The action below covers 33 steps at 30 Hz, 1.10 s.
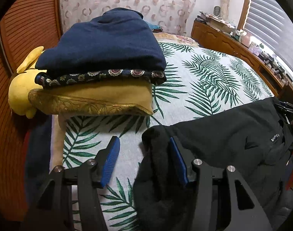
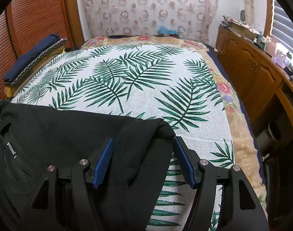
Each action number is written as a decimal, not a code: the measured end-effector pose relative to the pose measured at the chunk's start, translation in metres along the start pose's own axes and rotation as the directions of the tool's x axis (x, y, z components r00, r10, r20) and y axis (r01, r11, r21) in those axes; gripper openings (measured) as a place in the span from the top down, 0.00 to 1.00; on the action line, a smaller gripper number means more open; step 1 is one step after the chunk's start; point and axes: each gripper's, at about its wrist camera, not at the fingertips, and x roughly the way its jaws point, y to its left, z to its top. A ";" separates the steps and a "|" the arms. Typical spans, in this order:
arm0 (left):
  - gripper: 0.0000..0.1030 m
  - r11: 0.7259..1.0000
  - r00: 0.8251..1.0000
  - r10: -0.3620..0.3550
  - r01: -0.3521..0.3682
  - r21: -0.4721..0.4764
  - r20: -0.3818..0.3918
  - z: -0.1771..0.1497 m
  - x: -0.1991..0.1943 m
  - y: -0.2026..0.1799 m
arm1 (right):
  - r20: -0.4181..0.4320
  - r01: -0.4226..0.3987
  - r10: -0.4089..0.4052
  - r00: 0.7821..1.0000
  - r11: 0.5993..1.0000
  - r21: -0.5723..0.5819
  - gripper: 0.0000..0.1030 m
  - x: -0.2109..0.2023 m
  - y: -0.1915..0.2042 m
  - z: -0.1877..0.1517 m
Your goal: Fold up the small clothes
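Both grippers' fingers apart, unclamped, astride black shirt; neck label "GONG".

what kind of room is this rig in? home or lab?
Home, most likely a bedroom: a bed under a white palm-leaf print cover, a cluttered wooden sideboard along a window with slatted blinds, and a stack of folded clothes topped by a navy garment.

Left gripper jaws parted over leaf-print bedspread; black fleece garment bunched against right pad. Folded stack, navy on top, far left.
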 end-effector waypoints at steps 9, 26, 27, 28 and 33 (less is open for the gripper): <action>0.49 1.000 1.000 -0.016 0.016 0.001 0.005 0.004 0.000 -0.002 | 0.000 0.000 0.000 1.000 1.000 0.000 0.36 0.000 -0.001 0.000; 0.70 0.994 0.994 -0.107 0.107 0.012 -0.003 0.004 0.004 -0.001 | -0.001 0.013 -0.013 1.000 1.000 0.009 0.34 0.000 -0.002 0.001; 0.72 0.994 0.994 -0.111 0.111 0.015 -0.004 0.004 0.003 -0.002 | -0.001 0.015 -0.015 1.000 1.000 0.010 0.34 -0.001 -0.002 0.000; 0.74 0.993 0.993 -0.114 0.114 0.017 -0.005 0.004 0.003 -0.002 | -0.001 0.016 -0.016 1.000 1.000 0.010 0.34 -0.001 -0.002 0.000; 0.88 0.992 0.992 -0.125 0.125 0.029 -0.003 0.003 0.000 -0.010 | -0.002 0.008 -0.008 1.000 1.000 0.009 0.34 -0.001 -0.001 0.000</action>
